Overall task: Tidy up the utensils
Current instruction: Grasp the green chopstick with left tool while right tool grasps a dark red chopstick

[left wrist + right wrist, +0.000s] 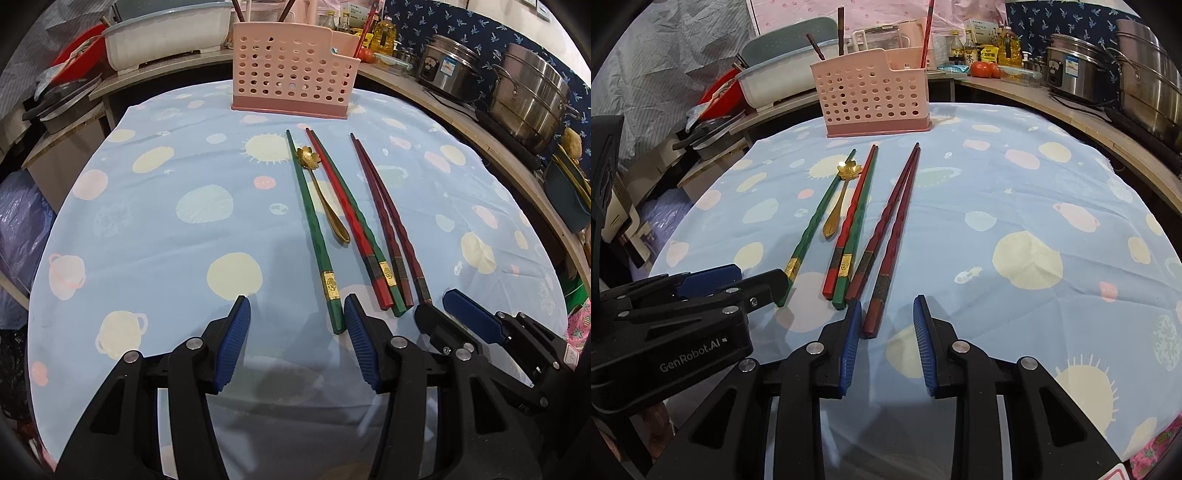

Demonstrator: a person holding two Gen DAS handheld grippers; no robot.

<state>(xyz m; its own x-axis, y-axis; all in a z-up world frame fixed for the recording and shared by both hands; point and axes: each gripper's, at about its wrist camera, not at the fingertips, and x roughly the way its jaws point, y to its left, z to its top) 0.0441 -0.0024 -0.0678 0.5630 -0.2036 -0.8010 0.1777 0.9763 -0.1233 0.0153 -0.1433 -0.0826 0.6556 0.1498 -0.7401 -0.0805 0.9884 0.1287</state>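
Note:
Several chopsticks lie side by side on the blue patterned cloth: a green one, a red and green pair, and a dark red pair. A gold flower-ended spoon lies between the green chopstick and the red one. A pink perforated utensil holder stands at the far edge, with chopsticks standing in it. My left gripper is open and empty, near the green chopstick's end. My right gripper is open, its jaws on either side of a dark red chopstick's near end.
A white basin and a red item sit at the back left. Steel pots stand on the wooden counter at right, with bottles and tomatoes behind. The cloth-covered table drops off at left.

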